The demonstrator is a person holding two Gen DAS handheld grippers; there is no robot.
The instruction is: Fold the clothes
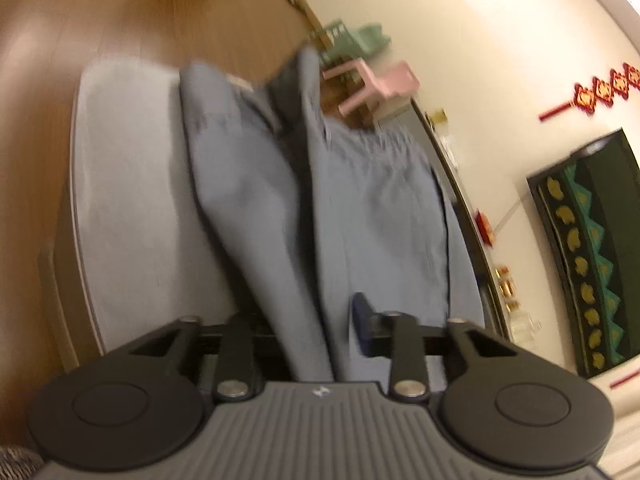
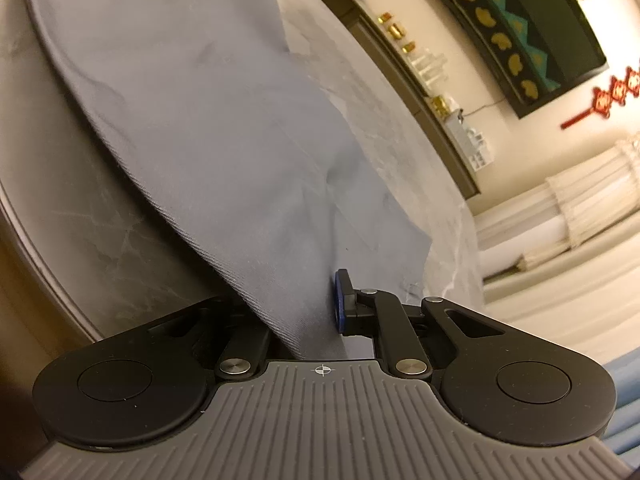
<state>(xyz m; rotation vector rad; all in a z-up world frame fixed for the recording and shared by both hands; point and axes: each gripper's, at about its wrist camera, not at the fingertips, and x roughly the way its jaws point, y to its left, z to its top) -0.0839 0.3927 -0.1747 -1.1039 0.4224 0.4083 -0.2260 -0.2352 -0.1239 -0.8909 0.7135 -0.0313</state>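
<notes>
While the left wrist view is motion-blurred, the left gripper clearly has its jaws pinched on a fold of blue-grey trousers. One blue pad shows on the right side of the cloth; the other pad is hidden behind the fabric. The trousers run away from the gripper across a pale grey counter, the two legs apart with a dark gap between them, the gathered waistband at the far end. Beyond the counter lies a wood floor with a pink chair and a green chair near the wall. A dark framed screen hangs on the wall at right, a red hanging ornament above it. A long shelf under it carries small items, too blurred to name. No containers can be made out.

Right wrist view: the right gripper has its jaws closed on the trousers too; one blue pad presses the cloth, the other is covered. The fabric spreads up and left over the marbled grey counter, its edge hanging past the rim. The shelf along the wall holds small gold jars and clear glass pieces; contents cannot be told. White curtains hang at right.
</notes>
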